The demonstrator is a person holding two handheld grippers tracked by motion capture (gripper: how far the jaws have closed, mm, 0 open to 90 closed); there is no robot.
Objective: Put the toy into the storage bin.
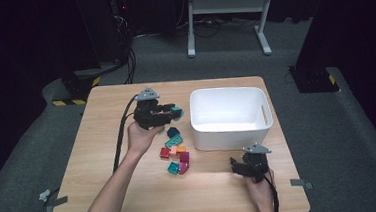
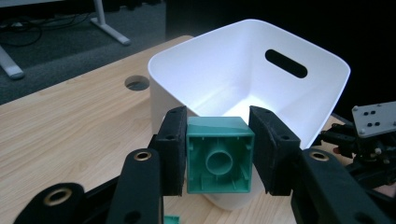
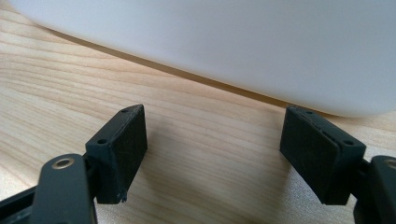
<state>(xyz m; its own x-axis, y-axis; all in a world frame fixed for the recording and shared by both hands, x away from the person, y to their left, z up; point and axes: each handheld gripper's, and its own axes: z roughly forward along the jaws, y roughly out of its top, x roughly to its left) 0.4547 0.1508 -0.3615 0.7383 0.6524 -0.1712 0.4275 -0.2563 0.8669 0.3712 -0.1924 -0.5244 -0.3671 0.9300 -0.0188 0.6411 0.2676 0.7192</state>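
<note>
Table: light wooden top (image 1: 107,192), with a round hole (image 2: 137,83) in it seen in the left gripper view.
Left gripper: (image 1: 172,113) held above the table's middle, left of the tub, pointing toward it; black jaws pinching a teal block from both sides, pads pressed flat on its walls.
Teal block: (image 2: 219,155) square toy brick, hollow underside with a round tube facing the gripper's camera; off the table, just short of the tub's left rim.
Block pile: (image 1: 175,152) loose cluster of teal, red, orange and magenta bricks on the table, near side of the left gripper, left of the tub's near corner.
White tub: (image 1: 265,123) rectangular plastic bin with slot handles, right of centre on the table; inside bare white where it can be seen.
Right gripper: (image 1: 241,166) low at the table's near right, close in front of the tub's near wall; jaws spread wide apart, bare wood between them.
</note>
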